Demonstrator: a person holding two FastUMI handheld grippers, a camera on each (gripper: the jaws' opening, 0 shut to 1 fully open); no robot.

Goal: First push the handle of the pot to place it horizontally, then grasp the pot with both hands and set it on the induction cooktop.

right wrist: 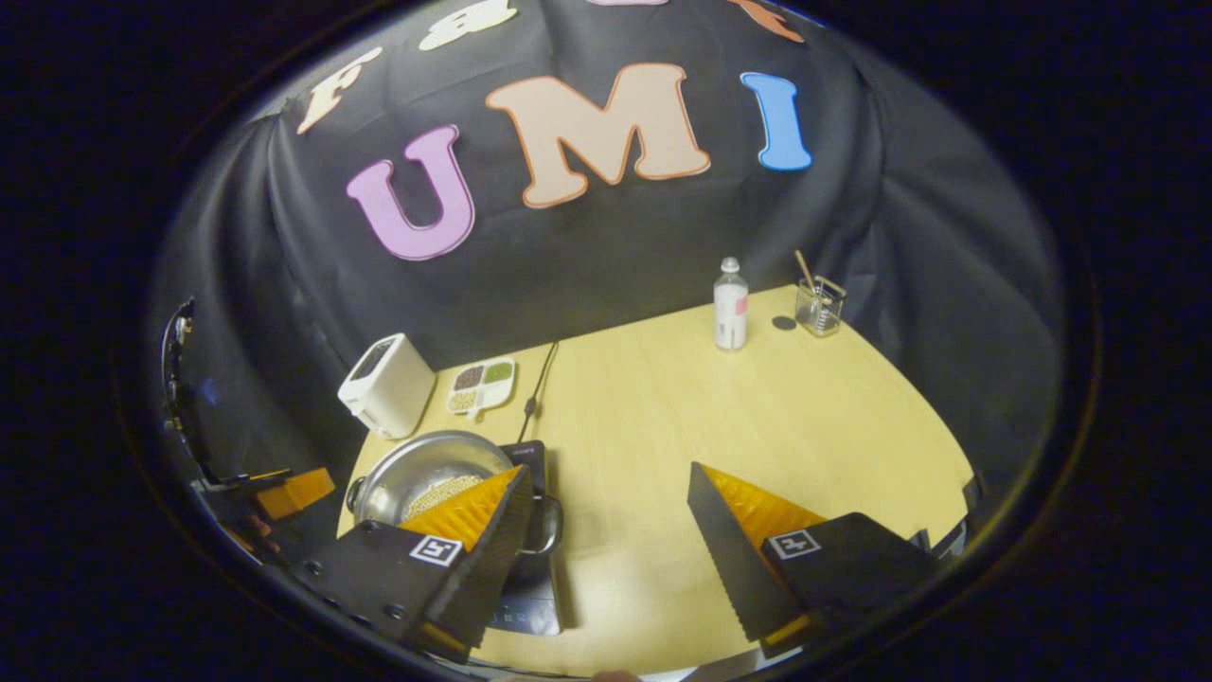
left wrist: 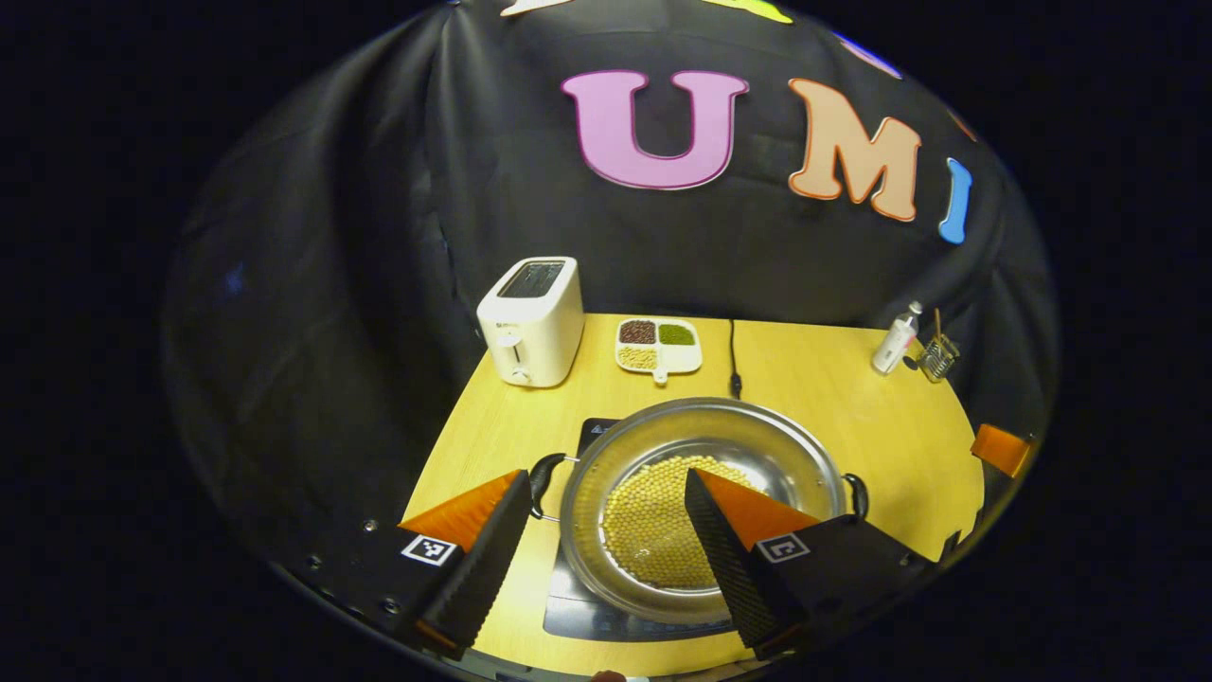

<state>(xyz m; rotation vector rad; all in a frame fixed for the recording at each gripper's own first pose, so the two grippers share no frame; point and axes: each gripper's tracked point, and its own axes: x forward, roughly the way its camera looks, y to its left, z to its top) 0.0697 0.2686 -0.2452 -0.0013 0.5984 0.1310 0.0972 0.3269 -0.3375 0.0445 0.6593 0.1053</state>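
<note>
Your pot [left wrist: 705, 502] (holding beans) sits on the induction cooktop [left wrist: 578, 611]; both tongs [left wrist: 606, 554] [right wrist: 611, 559] gape wide, so withdraw.

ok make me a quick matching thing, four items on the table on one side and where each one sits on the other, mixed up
Things:
1. pot
2. toaster
3. bottle
4. divided dish

Places:
A. far edge of the table, beside the glass holder
B. between the toaster and the black cable
C. on the cooktop
D. far left corner of the table

Pairs: 1-C, 2-D, 3-A, 4-B
</note>
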